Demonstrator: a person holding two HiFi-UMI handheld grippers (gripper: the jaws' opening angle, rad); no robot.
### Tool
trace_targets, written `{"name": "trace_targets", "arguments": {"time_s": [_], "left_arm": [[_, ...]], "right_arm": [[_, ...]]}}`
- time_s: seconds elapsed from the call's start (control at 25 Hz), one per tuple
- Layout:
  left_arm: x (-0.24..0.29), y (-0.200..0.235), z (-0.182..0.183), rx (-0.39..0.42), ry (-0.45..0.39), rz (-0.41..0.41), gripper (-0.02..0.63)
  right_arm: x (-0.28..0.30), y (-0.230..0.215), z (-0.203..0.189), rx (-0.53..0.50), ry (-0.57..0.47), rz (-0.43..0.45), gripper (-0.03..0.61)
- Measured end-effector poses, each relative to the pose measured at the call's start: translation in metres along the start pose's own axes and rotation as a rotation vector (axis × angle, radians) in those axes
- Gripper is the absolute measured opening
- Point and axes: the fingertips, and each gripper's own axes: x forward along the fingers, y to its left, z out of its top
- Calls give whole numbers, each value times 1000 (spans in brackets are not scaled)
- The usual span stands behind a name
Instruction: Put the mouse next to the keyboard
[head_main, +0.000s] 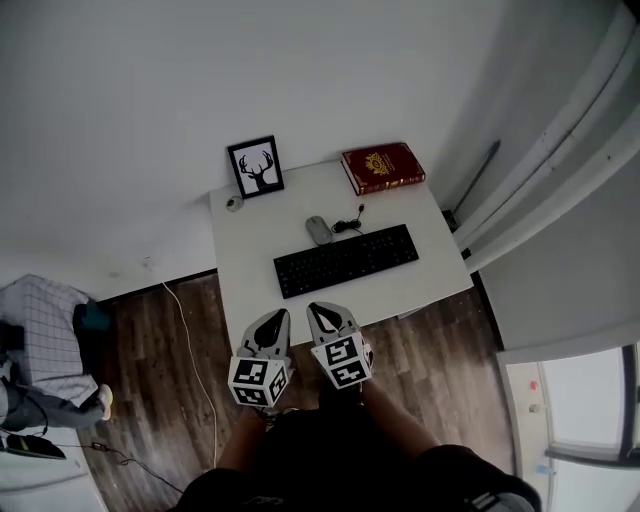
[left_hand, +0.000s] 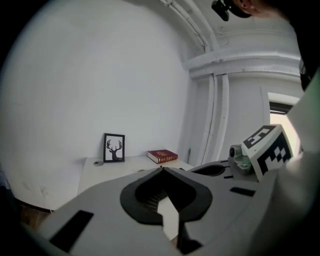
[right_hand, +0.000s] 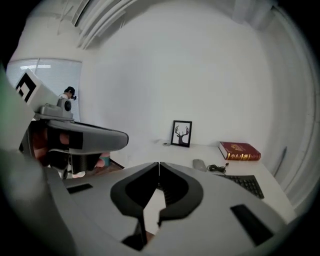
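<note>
A grey mouse (head_main: 318, 229) lies on the white desk (head_main: 245, 265) just behind the left end of the black keyboard (head_main: 346, 259), its cable coiled to its right. The right gripper view shows the mouse (right_hand: 199, 164) and keyboard (right_hand: 245, 184) ahead to the right. My left gripper (head_main: 276, 321) and right gripper (head_main: 320, 315) hang side by side over the desk's near edge, both shut and empty. From the left gripper view (left_hand: 161, 168) the jaws meet at their tips, as do those in the right gripper view (right_hand: 159, 163).
A framed deer picture (head_main: 255, 166) and a small round object (head_main: 234, 203) stand at the desk's back left, a red book (head_main: 383, 167) at the back right. A white cable (head_main: 190, 330) runs over the wooden floor to the left. Clothes (head_main: 40, 335) lie far left.
</note>
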Motion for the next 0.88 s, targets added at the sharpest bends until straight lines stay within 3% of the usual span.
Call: {"name": "trace_targets", "arguments": {"time_s": [0.4, 0.88], "left_arm": [[109, -36, -2, 6, 116, -13, 0], [160, -49, -21, 28, 256, -38, 0]], "right_arm": [[18, -102, -14, 79, 38, 20, 21], [21, -172, -36, 203, 64, -45, 21]]}}
